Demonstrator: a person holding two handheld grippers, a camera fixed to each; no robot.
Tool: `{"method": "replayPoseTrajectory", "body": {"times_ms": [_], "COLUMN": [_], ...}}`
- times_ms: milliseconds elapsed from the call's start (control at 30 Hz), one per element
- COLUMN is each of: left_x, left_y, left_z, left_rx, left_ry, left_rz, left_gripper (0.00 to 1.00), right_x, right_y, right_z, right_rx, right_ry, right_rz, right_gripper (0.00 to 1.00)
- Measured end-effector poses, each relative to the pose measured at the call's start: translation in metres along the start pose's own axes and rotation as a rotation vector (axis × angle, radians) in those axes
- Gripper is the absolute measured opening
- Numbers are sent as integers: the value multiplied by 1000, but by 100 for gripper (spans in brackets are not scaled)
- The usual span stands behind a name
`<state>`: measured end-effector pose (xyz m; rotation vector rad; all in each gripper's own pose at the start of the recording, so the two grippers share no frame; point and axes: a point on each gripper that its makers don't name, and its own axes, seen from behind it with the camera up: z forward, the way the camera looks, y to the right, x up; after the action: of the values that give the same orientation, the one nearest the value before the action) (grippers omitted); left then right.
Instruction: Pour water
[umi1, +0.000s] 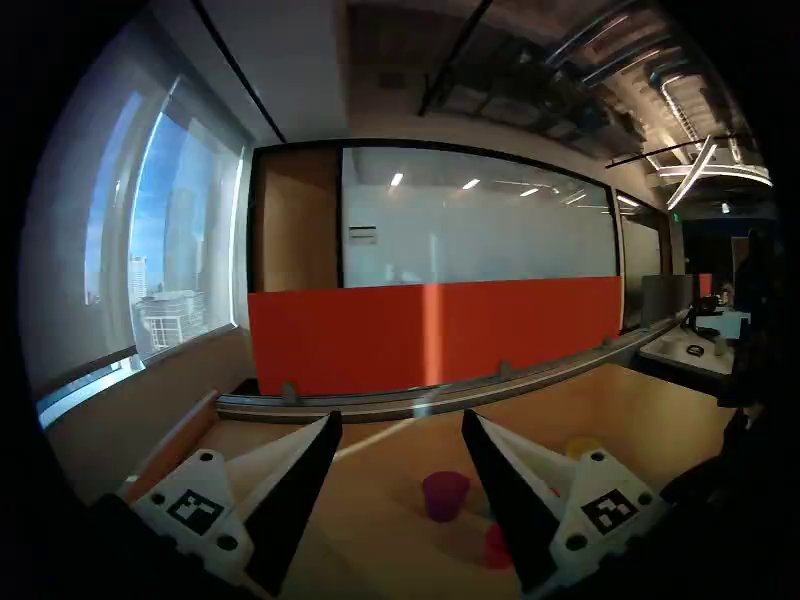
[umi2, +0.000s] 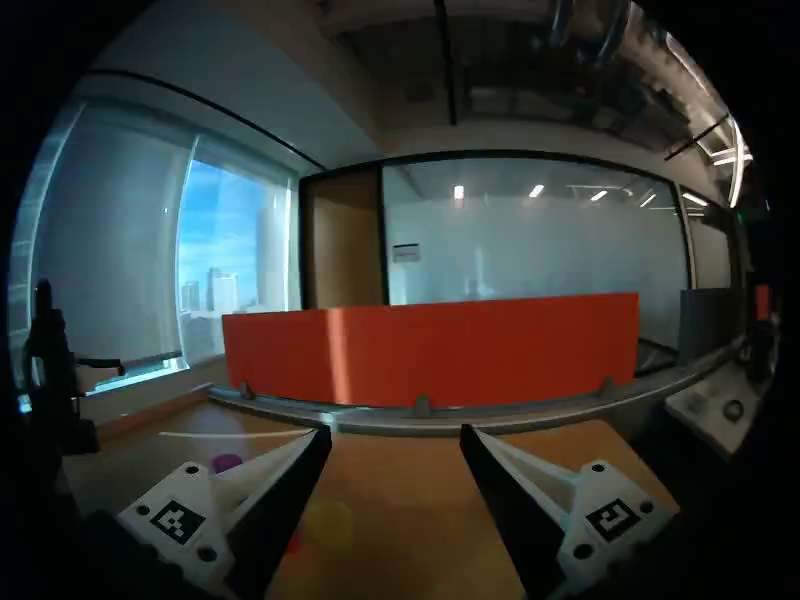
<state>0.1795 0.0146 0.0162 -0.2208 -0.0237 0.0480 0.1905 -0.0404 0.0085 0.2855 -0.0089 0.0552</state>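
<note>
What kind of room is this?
Probably an office: a wooden desk with an orange divider panel, a frosted glass wall behind it, and a big window looking out on tall city buildings.

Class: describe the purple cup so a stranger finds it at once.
Find the long orange partition; a wooden desk lies before it. There stands the purple cup, left of a red cup and a yellow cup, the only purple one.

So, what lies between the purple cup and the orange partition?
In the left gripper view, only bare wooden tabletop and then a grey rail lie between the purple cup and the orange partition.
</note>
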Motion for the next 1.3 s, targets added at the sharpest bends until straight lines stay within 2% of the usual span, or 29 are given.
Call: {"method": "replayPoseTrajectory", "body": {"times_ms": [167, 400, 500, 700, 800, 1000, 1300], "left_x": [6, 17, 18, 14, 11, -5, -20], "left_y": [22, 48, 56, 61, 65, 79, 81], "left_z": [-4, -11, -13, -15, -17, -20, -18], "left_rx": [-118, -252, -295, -334, -357, -438, -463], "left_ry": [10, 26, 24, 4, -14, -72, -125], "left_rz": [-2, -6, -11, -11, 7, 53, 73], "left_gripper": [89, 89, 89, 89, 89, 89, 89], "right_x": [6, 10, 9, 4, -1, -14, -27], "right_y": [-29, -72, -81, -94, -99, -98, -97], "right_z": [-2, -10, -11, -12, -13, -16, -20], "right_rx": [138, 300, 326, 369, 389, 416, 435], "right_ry": [-3, -14, -26, -51, -80, -161, -223], "right_rz": [-11, -86, -111, -144, -150, -166, -207], "right_gripper": [99, 99, 99, 99, 99, 99, 99]}}
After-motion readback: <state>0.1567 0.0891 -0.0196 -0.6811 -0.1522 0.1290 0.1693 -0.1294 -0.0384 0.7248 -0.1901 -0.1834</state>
